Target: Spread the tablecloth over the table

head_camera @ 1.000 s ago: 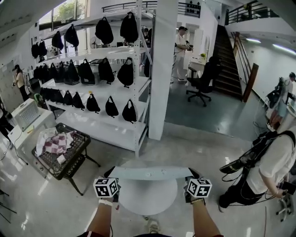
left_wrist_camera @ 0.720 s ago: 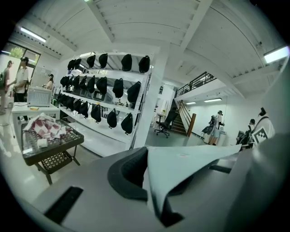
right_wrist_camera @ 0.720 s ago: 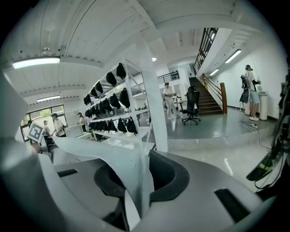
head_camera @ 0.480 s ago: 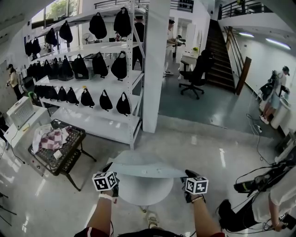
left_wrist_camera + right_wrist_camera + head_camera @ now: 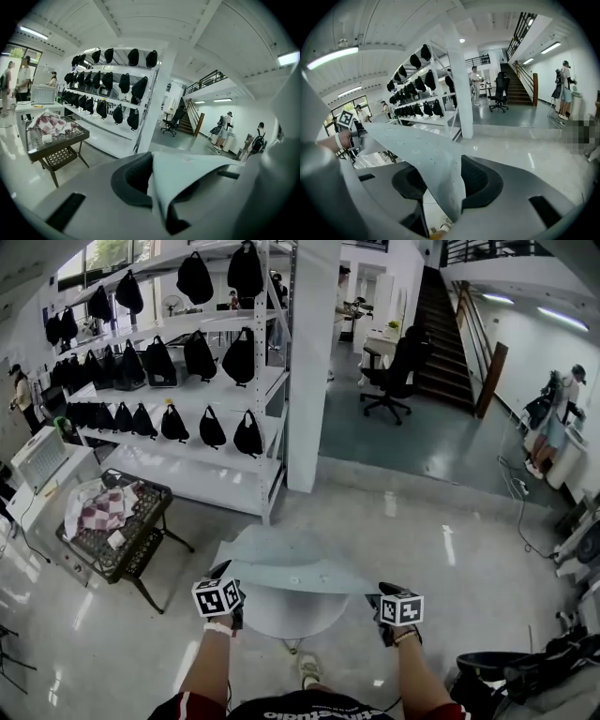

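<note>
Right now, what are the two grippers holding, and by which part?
The pale blue-grey fabric tablecloth. The left gripper is shut on its near left corner. The right gripper has its jaws opening, with the near right corner between them but not pressed.

1. We see the tablecloth (image 5: 291, 561), a pale grey sheet, stretched in the air between our two tools, above a round white worktop (image 5: 291, 613).
2. The left tool (image 5: 225, 574) clamps the sheet's left corner.
3. The right tool (image 5: 377, 596) is at the right corner, its jaws opening with the cloth between them.
4. To our left stands a dark mesh cart (image 5: 131, 542) carrying a checked cloth (image 5: 101, 507).
5. Beyond it, a white rack (image 5: 216, 474) holds black bags (image 5: 247, 437), beside a white column (image 5: 314, 362).
</note>
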`<move>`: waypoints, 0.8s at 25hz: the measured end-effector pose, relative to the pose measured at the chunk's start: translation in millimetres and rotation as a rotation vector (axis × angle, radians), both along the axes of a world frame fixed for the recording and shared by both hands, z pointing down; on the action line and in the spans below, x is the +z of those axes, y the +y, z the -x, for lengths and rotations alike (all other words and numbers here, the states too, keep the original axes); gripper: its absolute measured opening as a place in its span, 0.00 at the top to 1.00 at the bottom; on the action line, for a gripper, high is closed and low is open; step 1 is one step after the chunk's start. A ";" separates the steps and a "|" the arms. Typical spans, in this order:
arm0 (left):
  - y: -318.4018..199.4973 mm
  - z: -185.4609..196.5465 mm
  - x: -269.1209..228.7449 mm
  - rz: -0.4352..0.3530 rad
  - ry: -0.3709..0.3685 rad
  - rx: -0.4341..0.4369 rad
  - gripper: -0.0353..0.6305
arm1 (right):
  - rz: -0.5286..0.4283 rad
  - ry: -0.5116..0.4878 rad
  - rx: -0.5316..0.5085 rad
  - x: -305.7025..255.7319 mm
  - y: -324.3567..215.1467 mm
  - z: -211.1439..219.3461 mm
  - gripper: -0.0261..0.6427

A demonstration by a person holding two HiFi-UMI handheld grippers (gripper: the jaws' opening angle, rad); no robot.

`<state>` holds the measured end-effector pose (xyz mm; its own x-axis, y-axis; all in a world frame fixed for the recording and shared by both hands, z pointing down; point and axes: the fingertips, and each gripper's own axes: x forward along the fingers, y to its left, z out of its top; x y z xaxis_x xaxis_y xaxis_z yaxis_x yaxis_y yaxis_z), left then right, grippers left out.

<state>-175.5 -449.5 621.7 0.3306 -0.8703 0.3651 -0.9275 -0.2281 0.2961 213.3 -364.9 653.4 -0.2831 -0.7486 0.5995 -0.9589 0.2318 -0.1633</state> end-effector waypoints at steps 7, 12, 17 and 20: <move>7.0 -2.4 10.6 0.021 -0.002 0.006 0.91 | 0.063 0.006 -0.032 9.6 25.4 -7.4 0.68; 17.6 -0.9 19.6 0.034 -0.016 0.017 0.91 | 0.093 0.023 -0.030 15.9 51.1 -15.9 0.65; 35.6 -1.9 29.9 0.055 -0.036 0.020 0.91 | 0.093 0.007 0.011 9.3 75.9 -35.3 0.64; 41.6 -5.9 37.1 0.076 -0.040 0.036 0.90 | 0.063 -0.016 0.047 -2.1 78.9 -39.1 0.64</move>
